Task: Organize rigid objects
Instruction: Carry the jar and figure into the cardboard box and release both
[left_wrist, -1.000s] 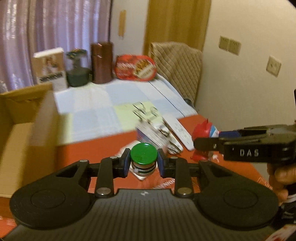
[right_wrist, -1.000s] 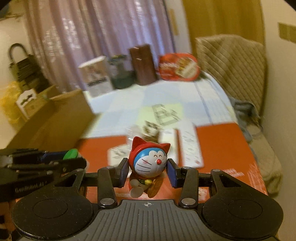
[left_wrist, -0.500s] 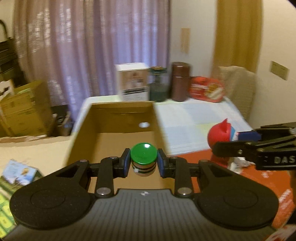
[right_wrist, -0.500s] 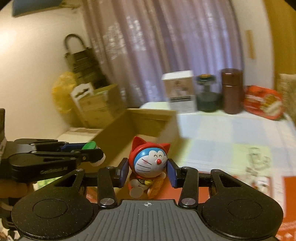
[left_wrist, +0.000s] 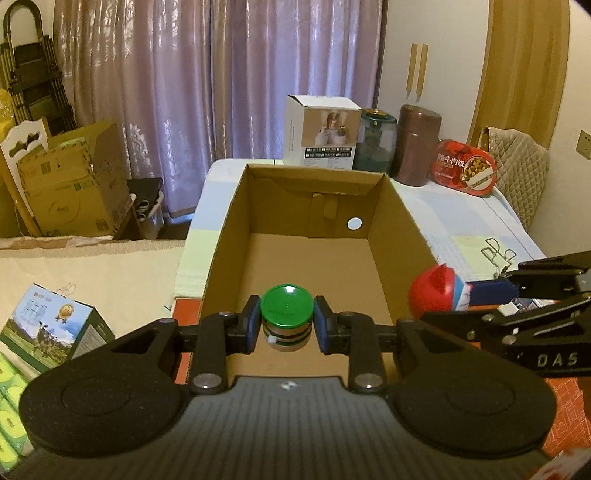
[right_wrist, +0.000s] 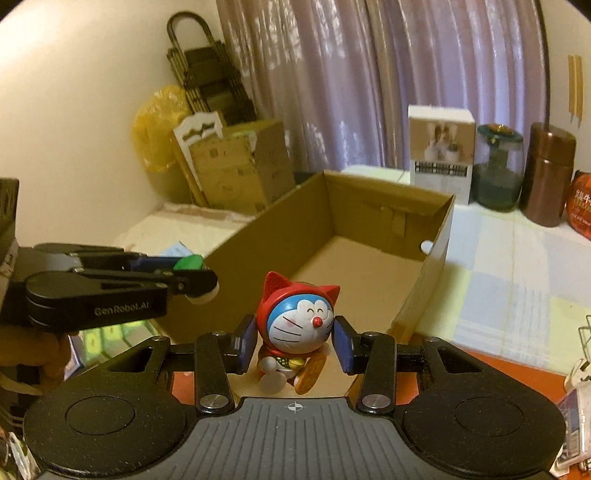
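Note:
My left gripper (left_wrist: 287, 325) is shut on a small jar with a green lid (left_wrist: 287, 307) and holds it over the near end of an open cardboard box (left_wrist: 221, 229). My right gripper (right_wrist: 294, 341) is shut on a Doraemon figure in a red hood (right_wrist: 299, 325) and holds it at the box's (right_wrist: 436, 258) near right corner. The box looks empty inside. The figure (left_wrist: 436, 291) also shows at the right of the left wrist view, and the green lid (right_wrist: 189, 263) at the left of the right wrist view.
A white carton (left_wrist: 321, 134), a green glass jar (left_wrist: 376, 144), a brown canister (left_wrist: 417, 146) and a red tin (left_wrist: 465, 171) stand behind the box. Wire clips (left_wrist: 496, 253) lie on the checked cloth. Cardboard boxes (left_wrist: 70, 184) and green cartons (left_wrist: 48, 328) sit at the left.
Both grippers have swung left from the red mat and its clutter to the open cardboard box, still holding the jar and the figure.

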